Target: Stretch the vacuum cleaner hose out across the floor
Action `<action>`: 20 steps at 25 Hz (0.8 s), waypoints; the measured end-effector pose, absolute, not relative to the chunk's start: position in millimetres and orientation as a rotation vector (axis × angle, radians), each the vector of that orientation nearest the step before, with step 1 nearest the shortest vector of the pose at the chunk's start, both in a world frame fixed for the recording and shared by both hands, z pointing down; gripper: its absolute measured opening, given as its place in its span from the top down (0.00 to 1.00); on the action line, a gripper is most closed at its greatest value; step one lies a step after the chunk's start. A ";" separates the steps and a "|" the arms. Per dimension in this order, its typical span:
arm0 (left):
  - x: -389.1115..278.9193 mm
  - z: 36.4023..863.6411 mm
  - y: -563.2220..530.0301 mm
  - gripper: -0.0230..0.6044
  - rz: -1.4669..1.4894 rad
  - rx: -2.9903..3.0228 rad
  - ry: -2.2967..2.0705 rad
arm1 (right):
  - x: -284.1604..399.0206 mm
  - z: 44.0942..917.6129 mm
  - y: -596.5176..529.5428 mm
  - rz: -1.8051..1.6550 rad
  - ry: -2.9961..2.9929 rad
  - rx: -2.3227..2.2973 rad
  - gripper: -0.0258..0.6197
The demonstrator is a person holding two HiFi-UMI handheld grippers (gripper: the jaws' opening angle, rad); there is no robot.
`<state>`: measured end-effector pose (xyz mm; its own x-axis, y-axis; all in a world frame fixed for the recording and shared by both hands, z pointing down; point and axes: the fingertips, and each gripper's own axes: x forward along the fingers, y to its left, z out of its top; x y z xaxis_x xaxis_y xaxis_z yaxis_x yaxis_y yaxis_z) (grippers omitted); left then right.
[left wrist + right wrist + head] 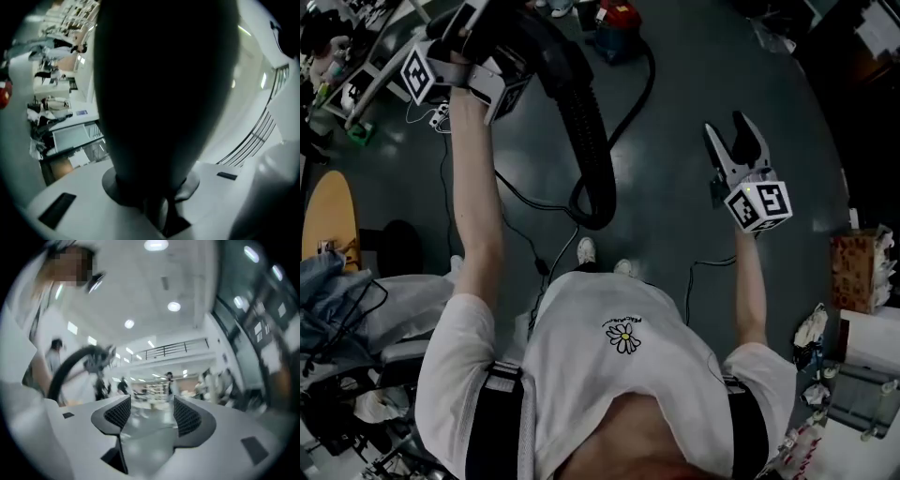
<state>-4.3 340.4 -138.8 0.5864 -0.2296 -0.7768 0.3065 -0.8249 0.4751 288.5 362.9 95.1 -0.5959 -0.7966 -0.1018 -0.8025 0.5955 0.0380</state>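
While L gripper (pixel 508 67) clamps ribbed hose (pixel 592 141), R gripper (pixel 727 131) gapes.

Tools: 2, i.e. left tool (pixel 152 185) + right tool (pixel 727 131). Marker cubes (pixel 422 75): 2, 1 per tool. Vac hose (pixel 591 141): 1. Vac body (pixel 614 23): 1. Shoes (pixel 586 250): 2. Cardboard box (pixel 858 272): 1. Round wood counter (pixel 328 220): 1. Bystanders in right tool view: several, too blurred for exact no.

Black ribbed hose (pixel 589 141) aloft, in loop
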 end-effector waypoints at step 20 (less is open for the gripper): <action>202.3 28.3 479.0 0.74 -0.422 1.670 0.678 | 111.2 93.5 363.5 -1.843 1.775 0.367 0.49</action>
<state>202.3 479.0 28.3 0.7624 0.2022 -0.6147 0.6410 -0.1051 0.7603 111.2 363.5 93.5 -0.8117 -0.1962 -0.5501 0.5571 0.0231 -0.8302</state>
